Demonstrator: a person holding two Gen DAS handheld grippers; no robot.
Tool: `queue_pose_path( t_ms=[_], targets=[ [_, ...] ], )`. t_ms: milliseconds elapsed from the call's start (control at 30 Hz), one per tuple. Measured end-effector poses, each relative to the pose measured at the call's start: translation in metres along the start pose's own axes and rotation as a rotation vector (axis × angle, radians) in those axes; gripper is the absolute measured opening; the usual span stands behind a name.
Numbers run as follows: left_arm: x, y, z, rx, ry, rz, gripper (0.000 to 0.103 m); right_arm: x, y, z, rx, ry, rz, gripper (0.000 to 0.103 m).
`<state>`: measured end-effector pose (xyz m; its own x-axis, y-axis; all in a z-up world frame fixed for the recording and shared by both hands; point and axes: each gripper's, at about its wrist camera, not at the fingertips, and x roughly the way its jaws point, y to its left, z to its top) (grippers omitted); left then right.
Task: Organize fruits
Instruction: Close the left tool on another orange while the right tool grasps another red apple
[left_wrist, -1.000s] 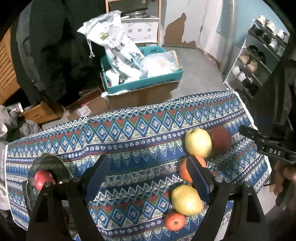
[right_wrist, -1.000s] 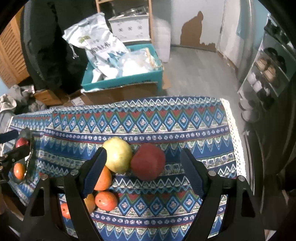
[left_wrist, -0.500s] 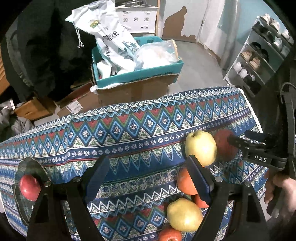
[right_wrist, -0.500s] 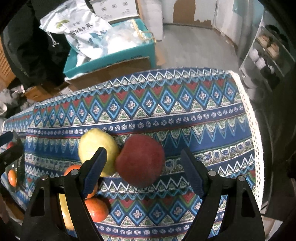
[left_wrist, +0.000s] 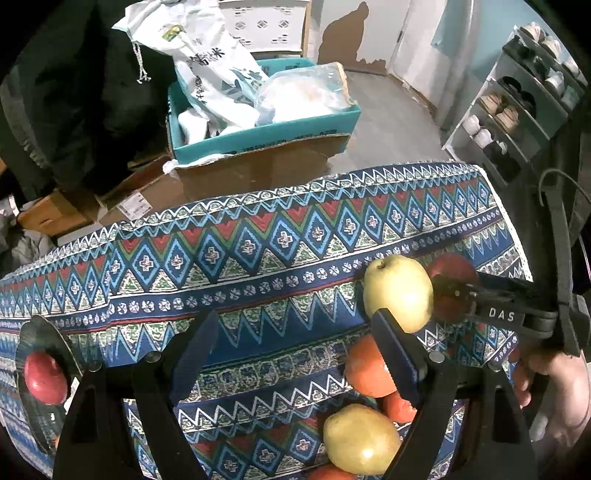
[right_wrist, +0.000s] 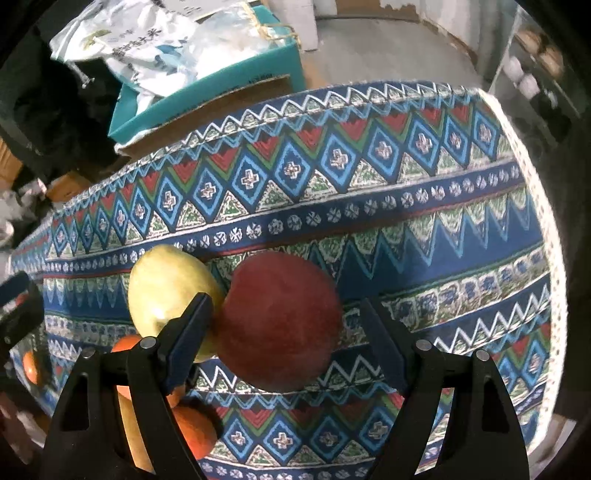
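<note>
A dark red apple (right_wrist: 280, 321) lies on the patterned tablecloth (right_wrist: 369, 177), touching a yellow apple (right_wrist: 166, 284) on its left. My right gripper (right_wrist: 288, 339) is open and straddles the red apple; its left pad sits almost against the fruit and a gap shows at the right pad. In the left wrist view my left gripper (left_wrist: 295, 354) stands open over bare cloth, left of the fruit pile: the yellow apple (left_wrist: 397, 291), an orange (left_wrist: 365, 369) and a yellow pear (left_wrist: 360, 437). A small red apple (left_wrist: 44, 376) rests in a glass bowl (left_wrist: 40, 332) at the far left.
More oranges (right_wrist: 195, 424) lie under my right gripper's left finger. Beyond the table's far edge stands a teal box (left_wrist: 266, 129) full of bags on cardboard. A shoe rack (left_wrist: 517, 110) stands at the right. A hand (left_wrist: 554, 391) holds the right gripper.
Both grippers have come down toward the table. The right one has sunk over the red apple, which now sits between its fingers. The left one hangs closer to the cloth.
</note>
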<state>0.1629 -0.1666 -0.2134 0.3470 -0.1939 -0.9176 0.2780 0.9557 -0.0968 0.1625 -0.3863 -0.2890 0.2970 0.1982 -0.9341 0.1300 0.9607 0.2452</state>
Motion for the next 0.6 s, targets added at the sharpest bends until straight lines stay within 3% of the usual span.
queue_pose_path(
  t_ms=[167,233,367,600],
  targets=[
    [0.003,-0.007,-0.003,0.010,0.011,-0.017,0.086,0.003,-0.012,-0.002,0.075,0.013,0.070,0.082],
    [0.004,-0.010,-0.005,0.016,0.017,-0.025,0.086,0.001,-0.013,-0.003,0.075,0.010,0.107,0.070],
    [0.007,-0.019,-0.009,0.035,0.034,-0.047,0.086,-0.004,0.001,-0.007,-0.019,-0.006,0.013,0.068],
    [0.020,-0.035,-0.023,0.055,0.086,-0.112,0.086,-0.015,0.006,-0.017,-0.087,-0.020,-0.074,0.062]
  ],
)
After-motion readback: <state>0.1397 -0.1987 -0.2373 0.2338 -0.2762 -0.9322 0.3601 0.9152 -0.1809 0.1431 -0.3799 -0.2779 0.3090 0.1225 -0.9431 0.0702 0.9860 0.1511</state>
